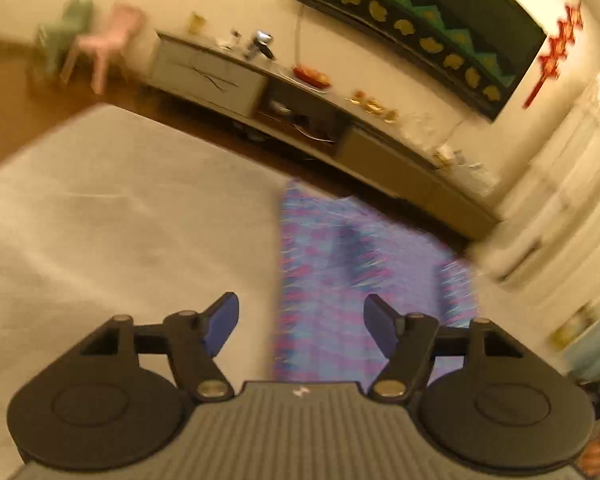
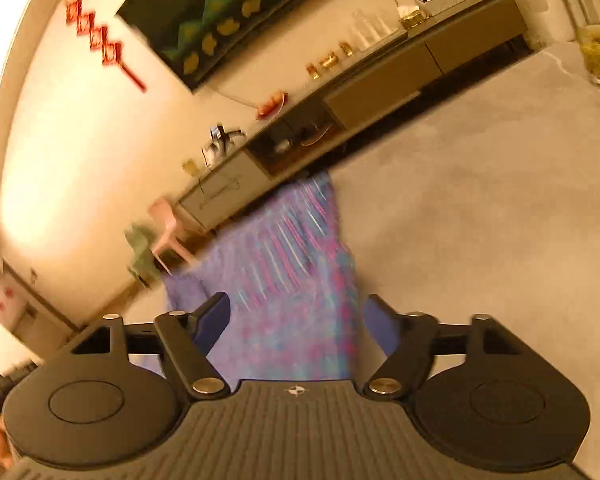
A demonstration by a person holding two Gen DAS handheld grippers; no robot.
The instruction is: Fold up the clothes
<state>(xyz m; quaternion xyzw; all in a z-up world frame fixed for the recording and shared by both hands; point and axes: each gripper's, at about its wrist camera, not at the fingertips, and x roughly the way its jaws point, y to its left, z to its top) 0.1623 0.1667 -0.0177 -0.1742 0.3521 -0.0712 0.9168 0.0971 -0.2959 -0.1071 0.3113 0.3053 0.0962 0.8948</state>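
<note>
A purple, pink and blue patterned garment (image 1: 352, 272) lies on a pale grey table (image 1: 120, 220), blurred by motion. My left gripper (image 1: 300, 320) is open and empty, above the garment's near left edge. In the right wrist view the same garment (image 2: 284, 280) stretches away over the grey table (image 2: 480, 220). My right gripper (image 2: 296, 320) is open, with its fingers apart over the garment's near end and nothing held.
A long low cabinet (image 1: 300, 104) with small items runs along the far wall under a dark hanging (image 1: 420, 20). Pink and green chairs (image 1: 100, 40) stand at its left end. A glass jar (image 2: 596, 40) stands on the table's far right corner.
</note>
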